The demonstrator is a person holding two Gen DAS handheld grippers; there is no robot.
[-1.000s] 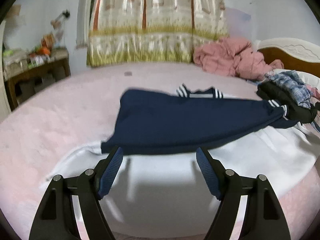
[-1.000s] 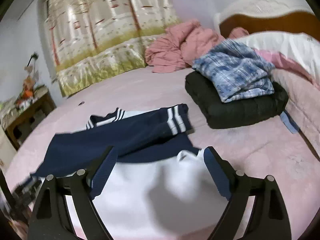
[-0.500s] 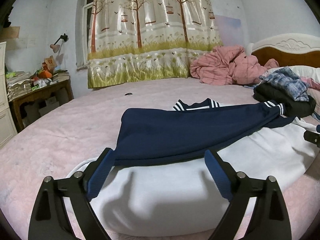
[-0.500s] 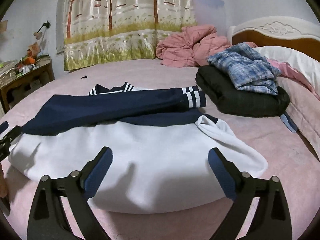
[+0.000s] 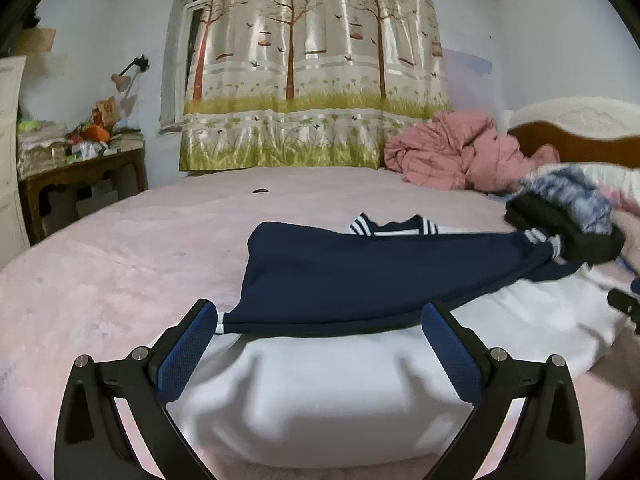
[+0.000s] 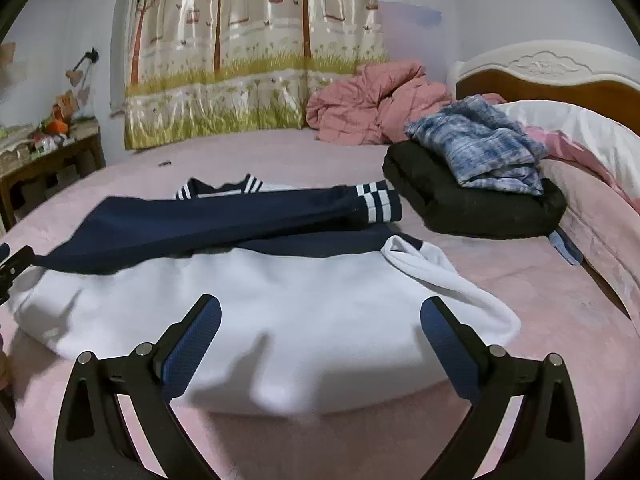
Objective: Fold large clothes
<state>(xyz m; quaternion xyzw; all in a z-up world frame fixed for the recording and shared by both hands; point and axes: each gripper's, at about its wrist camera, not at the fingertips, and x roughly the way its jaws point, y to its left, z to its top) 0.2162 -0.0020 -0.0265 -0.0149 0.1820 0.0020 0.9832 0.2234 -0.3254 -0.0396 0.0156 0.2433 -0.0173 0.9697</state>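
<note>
My left hand-held gripper [image 5: 318,322] is opening wide and my right hand-held gripper [image 6: 320,316] gapes empty, both just short of the sweatshirt [image 6: 280,320] lying crosswise on the bed [image 6: 560,320], right one nearer the hem.

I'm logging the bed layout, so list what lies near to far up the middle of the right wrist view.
Right gripper, jaws wide with nothing between them → white body of the sweatshirt → its navy sleeve with the white-striped cuff → striped navy collar → bare pink bedspread → tree-print curtain.
</note>
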